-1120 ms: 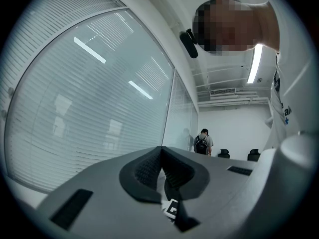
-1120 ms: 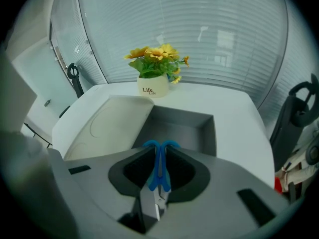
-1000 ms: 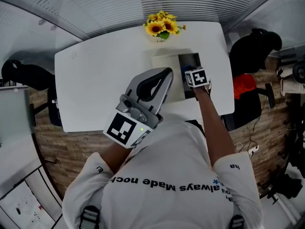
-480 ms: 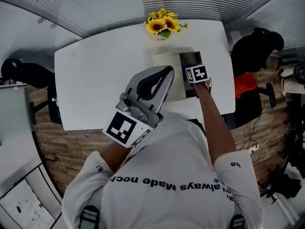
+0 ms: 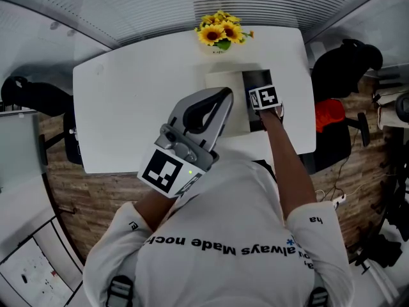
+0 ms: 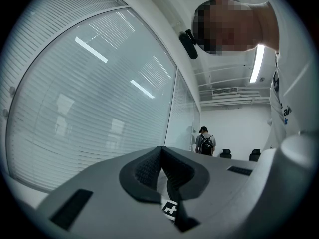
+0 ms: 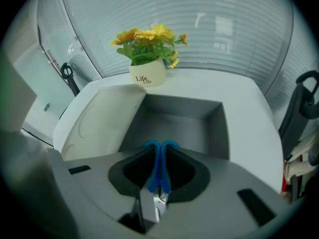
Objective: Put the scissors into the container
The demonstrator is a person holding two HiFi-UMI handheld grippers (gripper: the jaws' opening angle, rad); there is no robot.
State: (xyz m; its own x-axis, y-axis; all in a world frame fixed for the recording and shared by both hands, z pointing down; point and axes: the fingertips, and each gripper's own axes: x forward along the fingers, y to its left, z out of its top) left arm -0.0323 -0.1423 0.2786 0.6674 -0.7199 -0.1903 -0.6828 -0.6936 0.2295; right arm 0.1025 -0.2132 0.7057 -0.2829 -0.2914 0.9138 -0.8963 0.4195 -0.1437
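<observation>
A white rectangular table [image 5: 128, 107] fills the middle of the head view, with the person's white printed shirt [image 5: 223, 235] below it. On the right half of the table sits an open grey plastic container [image 7: 174, 121], its pale lid [image 7: 102, 121] folded out flat to its left.

The left gripper [image 6: 161, 156], a large grey two-jaw tool, is held up near the person's chest, well apart from the container and pointing roughly level. Its jaws meet at the tips with nothing between them.

The right gripper [image 7: 159, 151] points steeply down over the container's near edge, its marker cube [image 5: 264, 98] on top in the head view. Its jaws stand narrowly apart, clamped on the pair of blue-handled metal scissors [image 7: 158, 171]. The blue handle loops stick out past the jaw tips toward the container's grey floor, and the steel blades run back toward the camera. Whether the loops touch the floor cannot be told.

Beyond the container, at the table's far edge, stands a small white pot of yellow flowers [image 7: 147, 73].
</observation>
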